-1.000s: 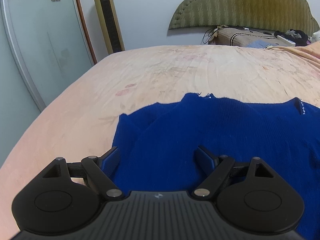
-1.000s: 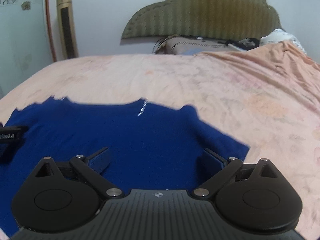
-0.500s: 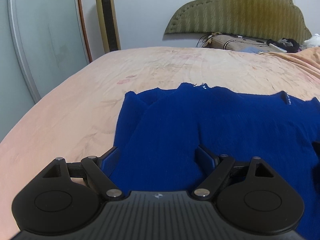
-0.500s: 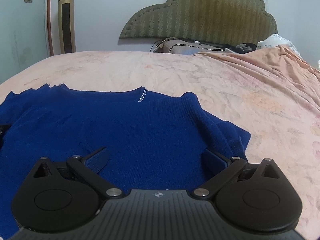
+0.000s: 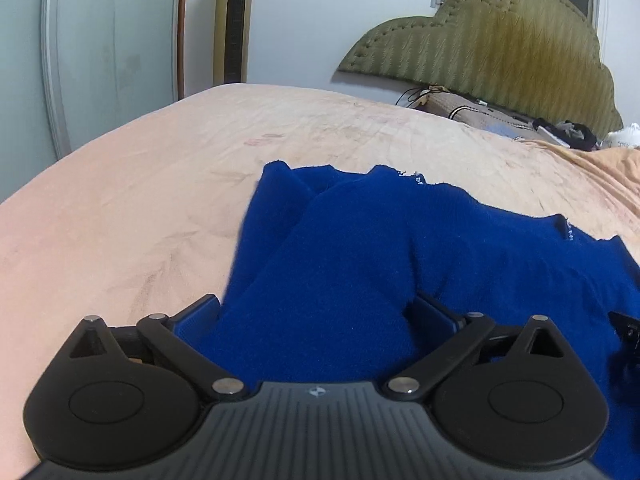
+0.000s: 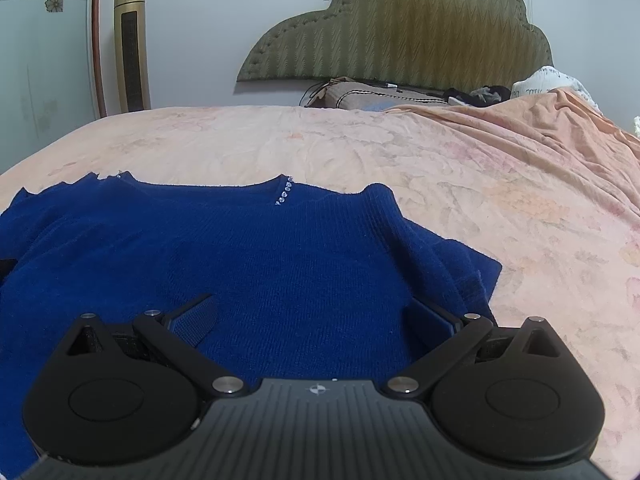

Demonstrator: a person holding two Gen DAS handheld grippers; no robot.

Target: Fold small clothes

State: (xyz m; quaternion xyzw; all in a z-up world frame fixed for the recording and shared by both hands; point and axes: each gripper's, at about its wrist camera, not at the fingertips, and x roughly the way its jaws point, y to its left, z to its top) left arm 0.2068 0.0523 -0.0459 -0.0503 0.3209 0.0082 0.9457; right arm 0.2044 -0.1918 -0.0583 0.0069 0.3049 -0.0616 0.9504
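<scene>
My left claw [image 5: 316, 312] is spreading its jaws as wide as they go, with a raised hump of the blue sweater [image 5: 400, 248] bulging up between them; the pads look clear of the knit, so I have hold of nothing there. My right claw [image 6: 312, 316] stands wide open too, low over the sweater's front with cloth beneath it and nothing pinched. The sweater lies face up on the peach bedspread [image 6: 500, 184], neckline pointing toward the headboard [image 6: 400, 28], one sleeve tucked under at the right edge and a doubled layer at the left. The risk I see is on the left: that hump is thick and springy, and if I close on it I would likely take several layers at once and drag the whole body sideways, spoiling the flat lay. The knit is fuzzy and soft, so it could cling to my ribbed pads and lift when I pull away. The bedspread under it is thin, wrinkled and loose, and could bunch up along with any pull. The small shiny beads [image 6: 284, 194] at the neckline could snag on a fold.
</scene>
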